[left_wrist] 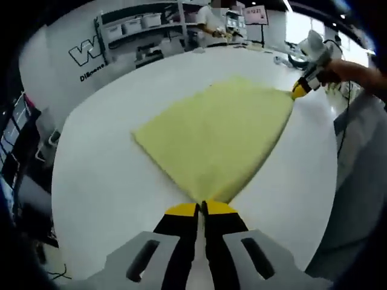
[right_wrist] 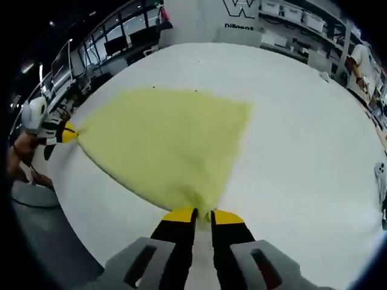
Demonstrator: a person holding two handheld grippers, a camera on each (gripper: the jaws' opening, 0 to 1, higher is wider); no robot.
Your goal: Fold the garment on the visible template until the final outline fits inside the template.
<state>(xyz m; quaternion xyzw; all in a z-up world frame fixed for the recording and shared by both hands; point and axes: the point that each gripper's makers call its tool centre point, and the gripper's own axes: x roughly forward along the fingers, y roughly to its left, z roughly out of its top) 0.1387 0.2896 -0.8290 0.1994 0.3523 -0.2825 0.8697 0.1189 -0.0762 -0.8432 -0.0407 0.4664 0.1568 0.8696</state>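
Yellow garment (left_wrist: pixel 211 136) | corners pinched by left gripper (left_wrist: pixel 202 209), right gripper (right_wrist: pixel 202 213)

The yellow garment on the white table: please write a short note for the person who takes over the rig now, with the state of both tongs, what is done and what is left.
Left tongs: shut on one corner of the yellow garment.
Right tongs: shut on the opposite corner of it.
The garment lies on the white table, pulled taut between the two tongs, its far part spread flat.
Done: both corners are gripped; whether it is already folded I cannot tell.
Left: make the folds and lay it down. No template outline can be made out on the table, so find it first.
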